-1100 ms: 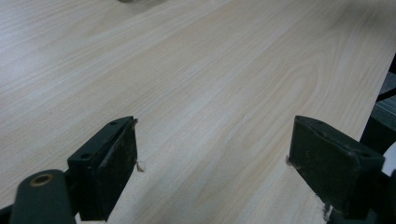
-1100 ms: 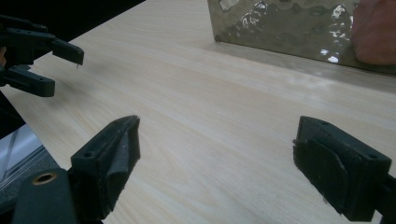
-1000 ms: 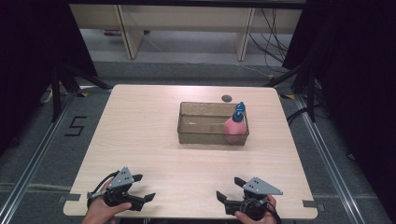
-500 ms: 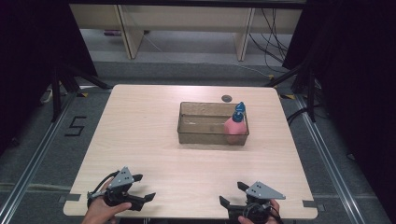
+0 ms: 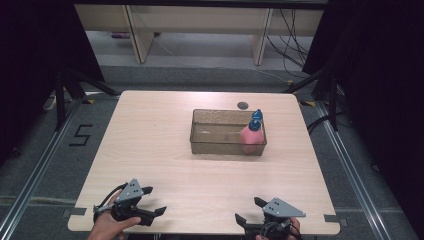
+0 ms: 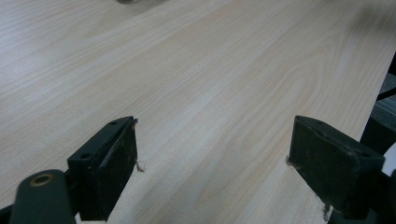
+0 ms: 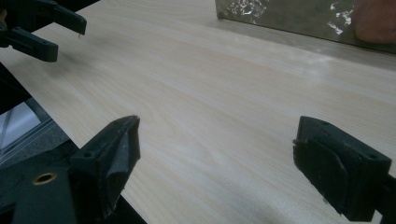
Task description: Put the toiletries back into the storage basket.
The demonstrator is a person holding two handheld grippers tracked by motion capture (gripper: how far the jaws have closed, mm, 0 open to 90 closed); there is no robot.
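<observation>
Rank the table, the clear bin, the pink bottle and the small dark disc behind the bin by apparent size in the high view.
1. table
2. clear bin
3. pink bottle, standing in the bin's right end
4. dark disc, clearly smallest; being farther from the camera does not change its rank.

Pink bottle (image 5: pixel 251 138) stands inside clear bin (image 5: pixel 220 145).

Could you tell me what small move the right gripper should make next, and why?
Probably advance the right gripper toward the pink bottle with the blue cap, standing in the right end of the clear rectangular bin. Its jaws are open and empty near the table's front edge, and that side is nearer.
</observation>
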